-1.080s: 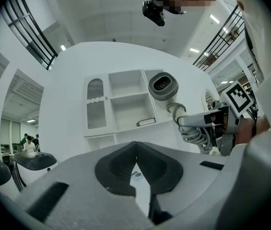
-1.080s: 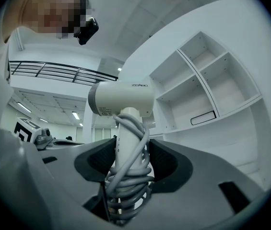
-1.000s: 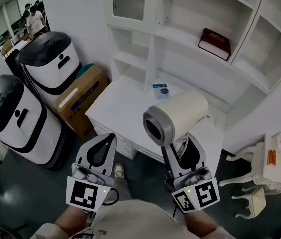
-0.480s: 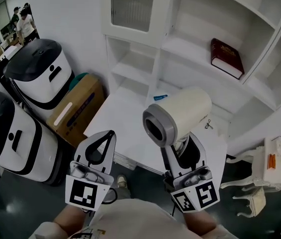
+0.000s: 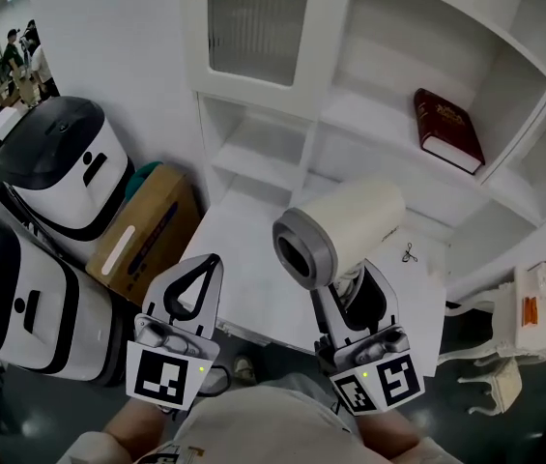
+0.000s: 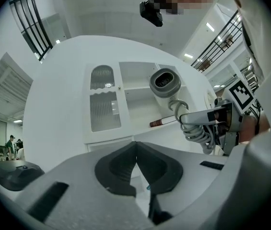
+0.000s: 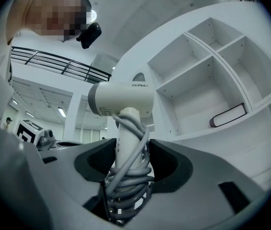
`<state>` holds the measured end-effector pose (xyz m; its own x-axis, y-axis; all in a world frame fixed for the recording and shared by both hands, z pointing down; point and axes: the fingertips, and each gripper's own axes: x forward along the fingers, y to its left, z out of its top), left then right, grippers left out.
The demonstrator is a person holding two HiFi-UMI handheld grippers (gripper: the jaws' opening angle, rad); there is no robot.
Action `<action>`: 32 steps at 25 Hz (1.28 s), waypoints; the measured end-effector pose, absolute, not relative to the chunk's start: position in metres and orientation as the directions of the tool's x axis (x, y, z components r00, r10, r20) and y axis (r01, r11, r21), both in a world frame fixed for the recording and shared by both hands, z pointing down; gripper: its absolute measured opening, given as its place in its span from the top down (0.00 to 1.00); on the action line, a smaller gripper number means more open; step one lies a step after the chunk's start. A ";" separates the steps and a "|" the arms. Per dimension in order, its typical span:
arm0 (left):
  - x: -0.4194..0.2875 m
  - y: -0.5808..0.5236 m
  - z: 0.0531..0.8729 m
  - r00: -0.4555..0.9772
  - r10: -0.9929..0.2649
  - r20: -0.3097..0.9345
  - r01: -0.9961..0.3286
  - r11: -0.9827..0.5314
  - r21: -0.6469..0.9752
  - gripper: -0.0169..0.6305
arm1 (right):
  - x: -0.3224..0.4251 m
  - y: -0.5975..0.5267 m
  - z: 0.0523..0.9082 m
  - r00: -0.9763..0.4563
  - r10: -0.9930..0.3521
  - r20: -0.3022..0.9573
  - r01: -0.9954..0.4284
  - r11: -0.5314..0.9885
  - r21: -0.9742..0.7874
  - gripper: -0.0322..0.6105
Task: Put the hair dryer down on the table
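Grips the hair dryer (image 5: 338,228) in the right gripper (image 5: 351,288), jaws clamped on the handle from both sides, right over the grey cord (image 7: 127,178) coiled round it. Holds it upright above the near edge of the table (image 5: 239,245), off the white top, handle down and cream barrel uppermost. Points the barrel's grey-ringed end away from the table, toward the head camera, and the other end at the white shelving (image 5: 369,114) behind the table. Shows the barrel lying crosswise above the jaws in the right gripper view.

Holds the left gripper (image 5: 214,263) just left of the dryer, likewise over the table's near edge. Presses its jaws together at the tips, with nothing between them. Shows the dark pads (image 6: 113,169) meeting in a point in the left gripper view, with the dryer and the right gripper off to the side, above the table.

Also in view:
- a small dark item (image 5: 409,253) on the table's far right part, too small to identify
- a red book (image 5: 449,129) lying flat on a shelf above and behind the table
- a cardboard box (image 5: 147,235) on the floor just beside the table's left side
- two white-and-black machines (image 5: 60,167) farther left of the table
- a white ornate chair (image 5: 500,385) to the table's right
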<state>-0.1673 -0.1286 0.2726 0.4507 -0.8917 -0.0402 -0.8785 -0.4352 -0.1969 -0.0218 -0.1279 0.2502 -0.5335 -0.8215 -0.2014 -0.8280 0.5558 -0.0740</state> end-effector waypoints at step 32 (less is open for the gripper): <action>-0.124 -0.285 0.428 0.427 -0.893 0.141 -0.901 -0.434 -0.024 0.95 | -0.016 -0.283 0.383 -0.544 -0.828 0.138 -0.839 0.536 -0.094 0.61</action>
